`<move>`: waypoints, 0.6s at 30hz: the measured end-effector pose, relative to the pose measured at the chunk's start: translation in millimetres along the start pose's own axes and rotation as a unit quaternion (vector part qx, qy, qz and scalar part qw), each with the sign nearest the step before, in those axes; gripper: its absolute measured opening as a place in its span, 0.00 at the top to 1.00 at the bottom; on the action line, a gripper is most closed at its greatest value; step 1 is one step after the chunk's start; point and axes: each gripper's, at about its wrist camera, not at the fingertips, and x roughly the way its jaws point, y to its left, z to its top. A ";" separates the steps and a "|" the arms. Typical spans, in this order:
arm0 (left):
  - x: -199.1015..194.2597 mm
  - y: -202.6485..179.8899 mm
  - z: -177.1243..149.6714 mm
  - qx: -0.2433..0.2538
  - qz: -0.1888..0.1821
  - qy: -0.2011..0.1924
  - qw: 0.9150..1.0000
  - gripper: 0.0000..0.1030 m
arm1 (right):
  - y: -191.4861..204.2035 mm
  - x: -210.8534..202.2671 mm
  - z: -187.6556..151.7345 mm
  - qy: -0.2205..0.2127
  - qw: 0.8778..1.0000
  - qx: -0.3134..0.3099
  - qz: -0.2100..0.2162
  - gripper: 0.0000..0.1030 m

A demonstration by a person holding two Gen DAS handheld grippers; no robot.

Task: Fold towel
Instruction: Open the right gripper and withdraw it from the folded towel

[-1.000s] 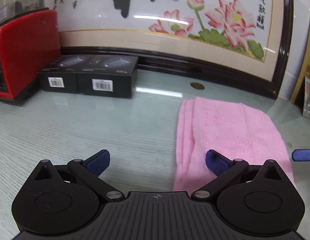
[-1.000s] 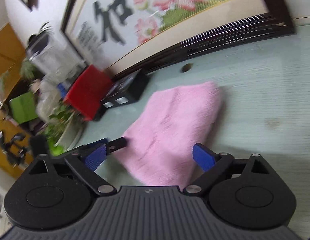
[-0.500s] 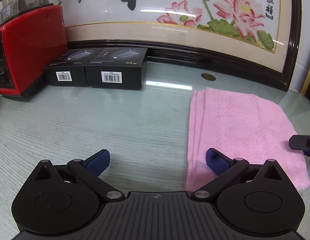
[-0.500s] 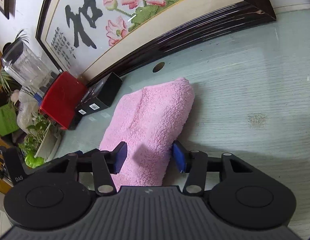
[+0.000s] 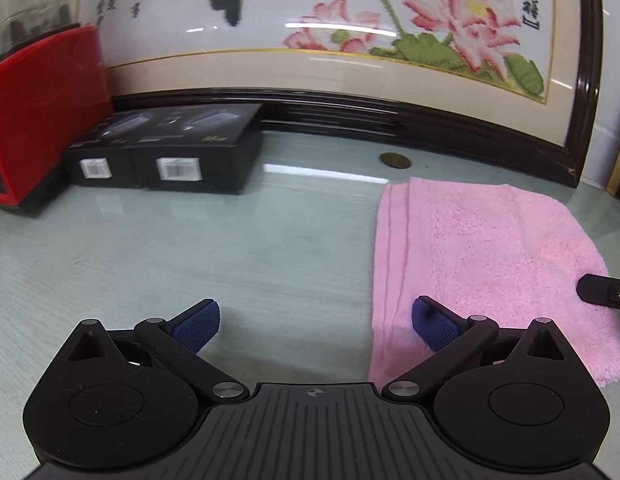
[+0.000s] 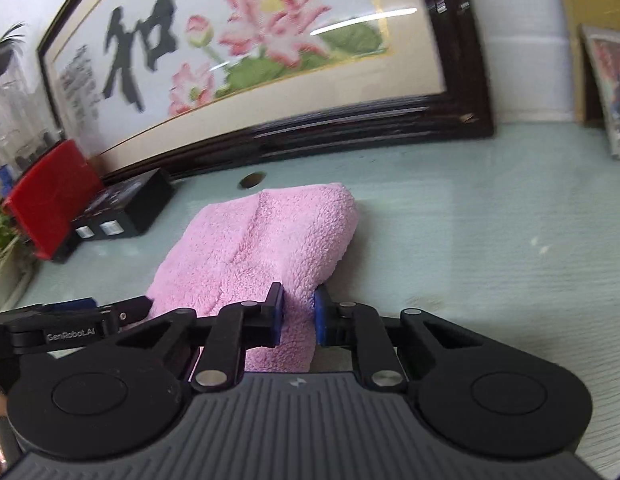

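A pink towel (image 5: pixel 489 248), folded into a narrow stack, lies on the glass table top (image 5: pixel 190 248). My left gripper (image 5: pixel 314 312) is open and low over the table. Its right pad sits above the towel's near left edge, its left pad over bare glass. In the right wrist view the towel (image 6: pixel 262 240) bunches up at its near right corner. There my right gripper (image 6: pixel 298 304) is closing, and its blue pads pinch the cloth. One finger of the right gripper (image 5: pixel 601 298) shows at the towel's right edge.
Two black boxes (image 5: pixel 170 152) and a red appliance (image 5: pixel 42 112) stand at the back left. A large framed embroidery (image 5: pixel 349 60) leans along the back. A small brown disc (image 5: pixel 394 160) lies behind the towel. Another framed picture (image 6: pixel 605 88) leans at the far right.
The right gripper went from wide open to pinching the towel's near right corner, and it turned. The left gripper moved forward toward the boxes and stayed open.
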 end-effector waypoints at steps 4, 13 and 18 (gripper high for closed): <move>12.7 -27.1 9.0 0.003 -0.003 0.007 1.000 0.00 | -27.0 2.9 8.4 -0.008 1.000 0.004 -0.026 0.84; 21.6 -39.1 3.6 0.010 -0.015 -0.014 1.000 0.00 | -54.0 -1.0 13.2 0.004 1.000 0.024 -0.007 0.80; 17.5 -37.5 0.1 0.008 -0.012 -0.030 0.999 0.00 | -50.3 -7.1 11.4 -0.009 1.000 0.018 -0.015 0.67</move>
